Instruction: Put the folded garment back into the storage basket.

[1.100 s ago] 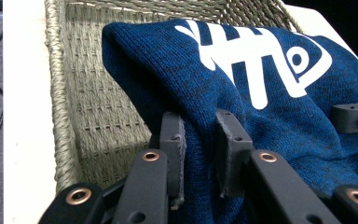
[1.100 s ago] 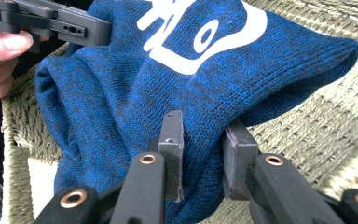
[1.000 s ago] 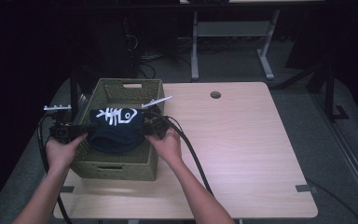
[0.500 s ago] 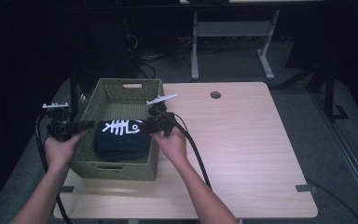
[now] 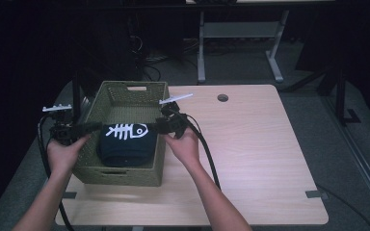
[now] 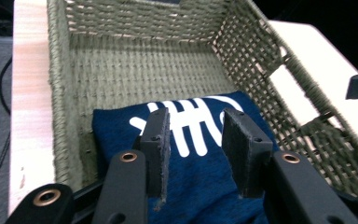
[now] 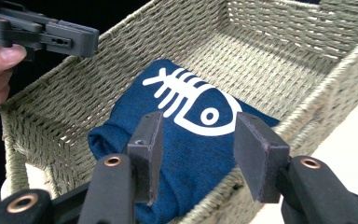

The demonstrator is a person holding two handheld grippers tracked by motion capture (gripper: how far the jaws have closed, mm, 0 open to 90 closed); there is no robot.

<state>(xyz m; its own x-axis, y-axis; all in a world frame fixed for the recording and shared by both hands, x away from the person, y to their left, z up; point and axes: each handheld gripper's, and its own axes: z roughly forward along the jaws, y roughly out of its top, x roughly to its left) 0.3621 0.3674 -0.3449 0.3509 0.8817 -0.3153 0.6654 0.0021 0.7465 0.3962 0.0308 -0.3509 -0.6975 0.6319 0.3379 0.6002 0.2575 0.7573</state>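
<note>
A folded navy shirt (image 5: pixel 125 143) with a white fish-skeleton print lies in the near half of a woven olive basket (image 5: pixel 130 85). My left gripper (image 5: pixel 94 127) hovers over the basket's left rim and my right gripper (image 5: pixel 157 126) over its right rim, tips pointing inward at the shirt. The jaws of both have just been opening. In the left gripper view the open left gripper (image 6: pixel 196 140) hangs above the shirt (image 6: pixel 116 130), gripping nothing. In the right gripper view the open right gripper (image 7: pixel 198 149) is likewise clear of the shirt (image 7: pixel 191 116).
The basket stands at the left of a light wooden table (image 5: pixel 260 144) with a cable hole (image 5: pixel 222 97) at the back. Black cables trail from both grippers. The basket's far half (image 6: pixel 144 70) holds nothing. A desk frame (image 5: pixel 241 33) stands beyond on the floor.
A second ago both grippers held the shirt up over the basket. It has dropped into the basket, both pairs of jaws have opened, and the grippers have drawn apart toward the rims.
</note>
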